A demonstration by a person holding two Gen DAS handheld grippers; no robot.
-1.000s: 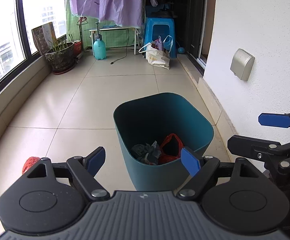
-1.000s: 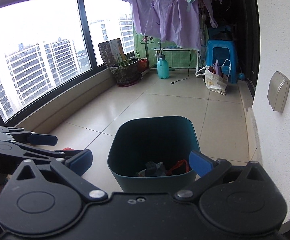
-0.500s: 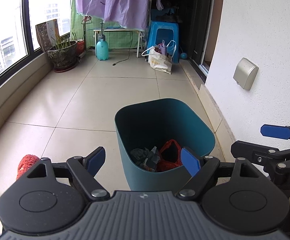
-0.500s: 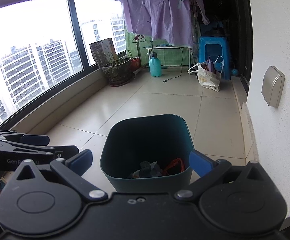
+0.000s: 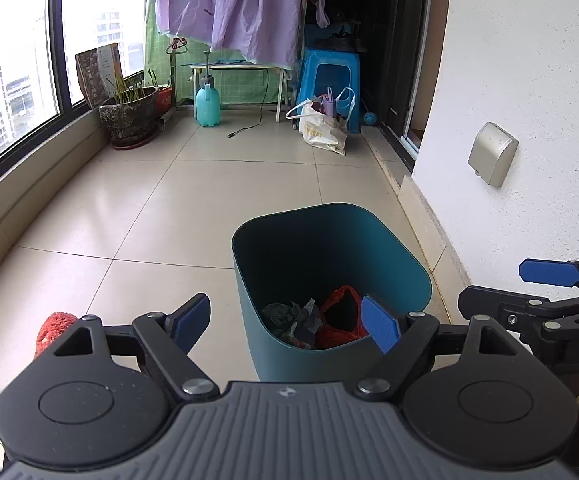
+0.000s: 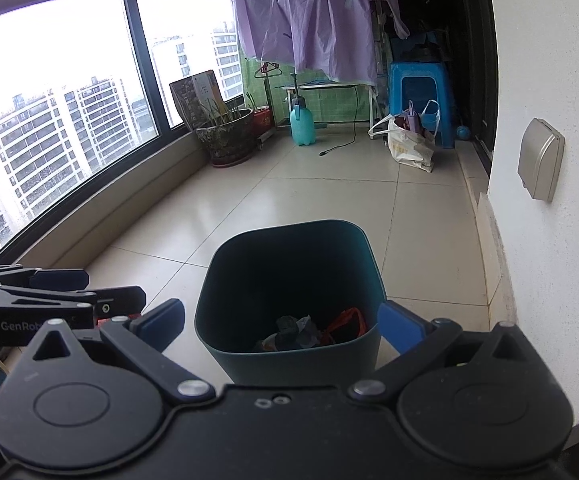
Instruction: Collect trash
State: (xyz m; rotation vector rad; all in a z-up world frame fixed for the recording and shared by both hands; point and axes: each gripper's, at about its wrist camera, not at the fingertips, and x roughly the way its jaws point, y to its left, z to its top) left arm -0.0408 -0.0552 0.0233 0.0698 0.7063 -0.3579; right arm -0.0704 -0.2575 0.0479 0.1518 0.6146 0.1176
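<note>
Both grippers lifted higher, teal bin [image 5: 331, 280] on tiled floor [image 5: 217, 196], balcony window [image 6: 57, 120]

beige tiled floor [image 5: 225, 184], white wall [image 5: 529, 80], daylit windows [image 6: 49, 100], blue stool [image 5: 331, 76].

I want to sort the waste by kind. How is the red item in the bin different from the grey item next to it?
The red net bag is bright, meshy and gapes open, while the grey crumpled wad is dull and balled up. The red one lies nearer the wall side, the grey one nearer the window side. Both rest touching at the bottom of the teal bin.
</note>
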